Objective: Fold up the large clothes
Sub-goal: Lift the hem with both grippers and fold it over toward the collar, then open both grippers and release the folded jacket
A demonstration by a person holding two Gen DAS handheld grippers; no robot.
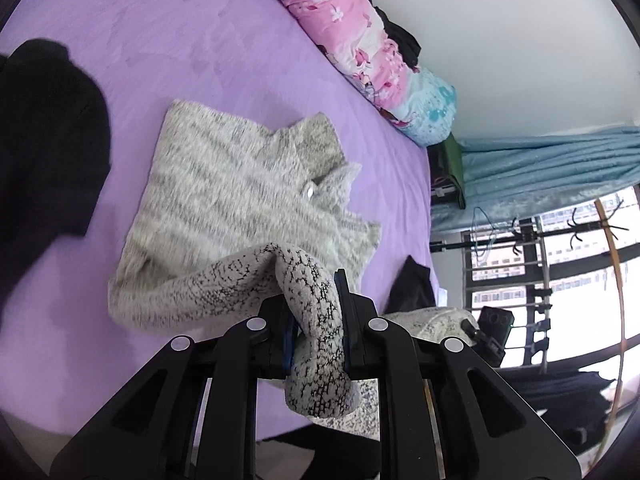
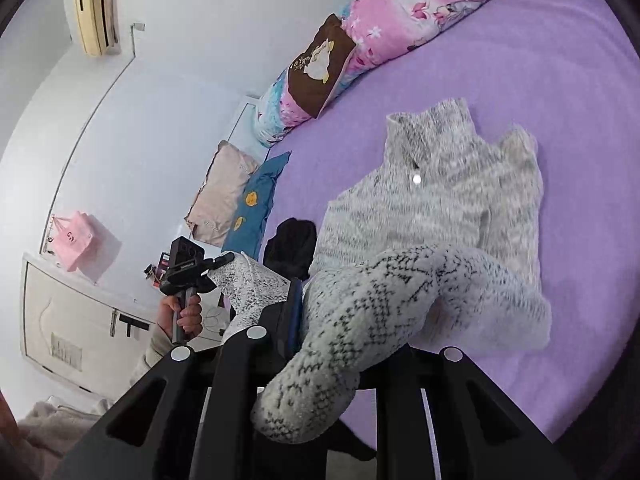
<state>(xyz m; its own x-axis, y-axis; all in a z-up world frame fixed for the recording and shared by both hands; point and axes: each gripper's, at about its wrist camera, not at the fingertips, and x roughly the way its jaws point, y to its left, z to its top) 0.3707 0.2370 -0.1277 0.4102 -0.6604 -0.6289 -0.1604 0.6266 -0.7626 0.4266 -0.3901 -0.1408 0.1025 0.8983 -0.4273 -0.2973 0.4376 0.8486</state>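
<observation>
A grey knitted sweater [image 1: 240, 200] lies spread on a bed's purple sheet [image 1: 180, 40], its near edge lifted by two handheld tools. The left tool [image 1: 316, 320] is clenched on one bunched fold of the knit, the right tool [image 2: 332, 320] on another. A floral quilt [image 2: 420, 12] runs along the wall, a black garment [image 1: 48, 140] lying beside the sweater.

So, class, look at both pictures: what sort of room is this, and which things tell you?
Most likely a bedroom at home: a bed with a purple sheet, a rolled pink floral quilt and a beige pillow against the white wall, and a grey knitted sweater being folded on it.
</observation>
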